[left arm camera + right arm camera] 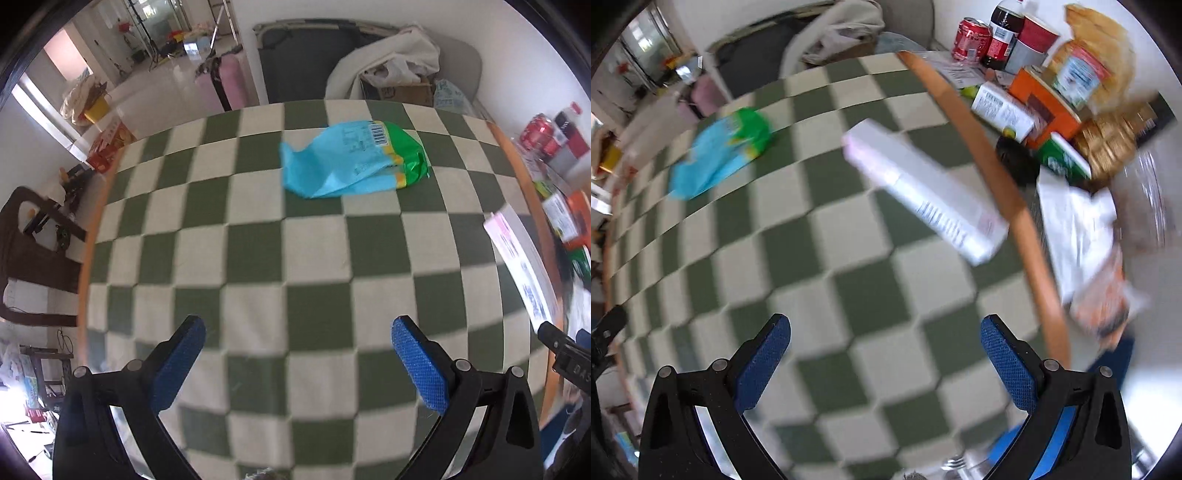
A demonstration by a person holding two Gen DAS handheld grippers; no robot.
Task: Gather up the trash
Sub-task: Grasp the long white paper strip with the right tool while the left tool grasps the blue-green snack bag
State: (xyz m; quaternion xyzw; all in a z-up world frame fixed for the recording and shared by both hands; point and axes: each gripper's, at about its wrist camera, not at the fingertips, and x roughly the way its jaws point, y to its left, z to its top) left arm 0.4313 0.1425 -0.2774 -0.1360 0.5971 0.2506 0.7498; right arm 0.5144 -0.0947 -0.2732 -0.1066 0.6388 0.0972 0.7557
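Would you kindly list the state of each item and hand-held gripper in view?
Left hand-held gripper: open, empty.
Right hand-held gripper: open, empty.
Blue-green snack bag: lying flat on the checkered table, ungrasped.
White box: lying near the table's right edge, ungrasped.

A wrapper (351, 158) is lying on the far part of the checked tablecloth (258, 258), well ahead of the left gripper (295, 350). A long box (923, 192) is sitting to the right of the wrapper, near the table's right edge (1008, 192). Beyond that edge, a can (971, 37), a bottle (1003, 33) and cartons (1045, 99) are crowding together. The right gripper (884, 347) is hovering over the cloth's near part.
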